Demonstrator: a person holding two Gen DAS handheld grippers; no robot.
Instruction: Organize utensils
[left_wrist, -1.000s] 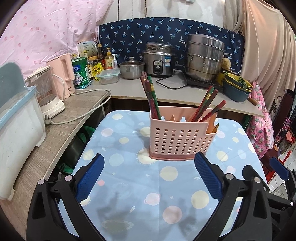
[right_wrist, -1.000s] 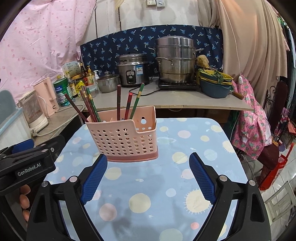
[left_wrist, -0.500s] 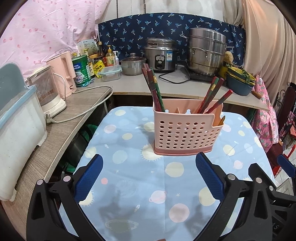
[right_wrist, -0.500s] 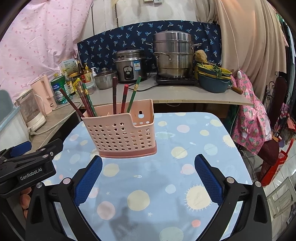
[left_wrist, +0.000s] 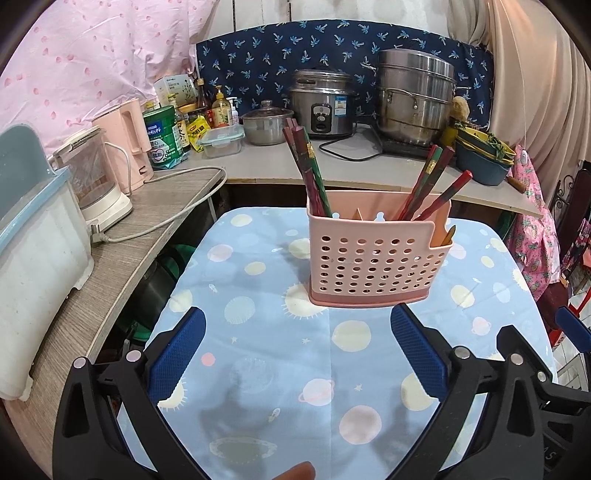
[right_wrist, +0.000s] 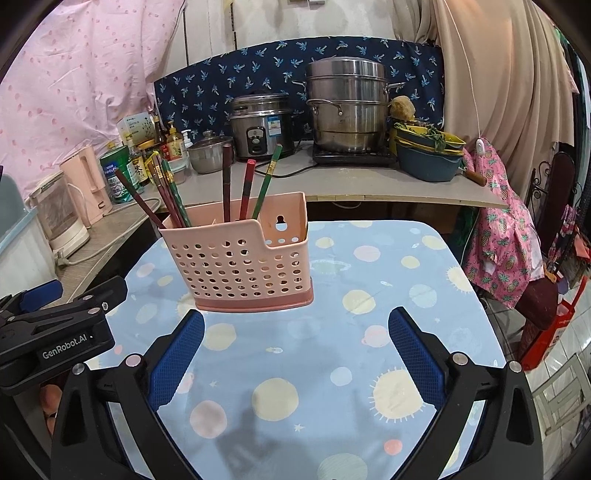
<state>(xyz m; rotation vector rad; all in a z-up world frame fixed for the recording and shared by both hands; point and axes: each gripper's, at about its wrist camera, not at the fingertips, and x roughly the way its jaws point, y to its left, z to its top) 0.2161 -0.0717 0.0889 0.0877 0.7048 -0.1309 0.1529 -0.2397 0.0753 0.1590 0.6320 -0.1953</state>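
On the table (left_wrist: 258, 369), caddy (left_wrist: 373, 258) stands beyond both open tongs (left_wrist: 299, 354).

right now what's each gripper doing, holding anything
left gripper: open, holding nothing
right gripper: open, jaws just widened, holding nothing

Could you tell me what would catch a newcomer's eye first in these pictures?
A pink perforated utensil holder stands mid-table on a planet-print tablecloth, chopsticks sticking up from it. Behind, a steel steamer pot tops the counter. Both the right gripper and left gripper hover open, empty.
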